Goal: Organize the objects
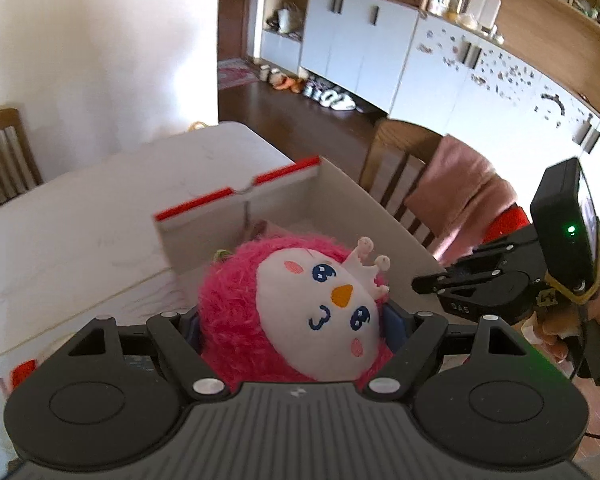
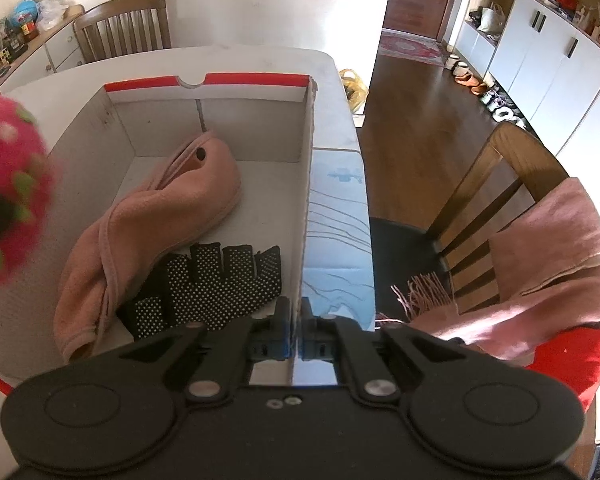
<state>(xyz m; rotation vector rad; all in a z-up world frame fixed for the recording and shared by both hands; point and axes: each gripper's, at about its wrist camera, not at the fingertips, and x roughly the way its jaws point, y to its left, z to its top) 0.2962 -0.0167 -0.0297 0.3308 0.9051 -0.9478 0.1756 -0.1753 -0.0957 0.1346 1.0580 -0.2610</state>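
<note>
A: Left wrist view?
B: The left gripper is clamped on the pink plush toy, carried above the near edge of the open box on the table.
A: Right wrist view?
B: The right gripper is pinched together on the box's right wall. Peach cloth and dotted glove lie inside.
A: Step?
B: Judged transport to box. Next calls for lowering the toy over the free far corner, then releasing.

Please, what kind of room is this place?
Probably a home dining area: a white table with wooden chairs, white storage cabinets along the wall, and shoes lying on the wooden floor.
</note>
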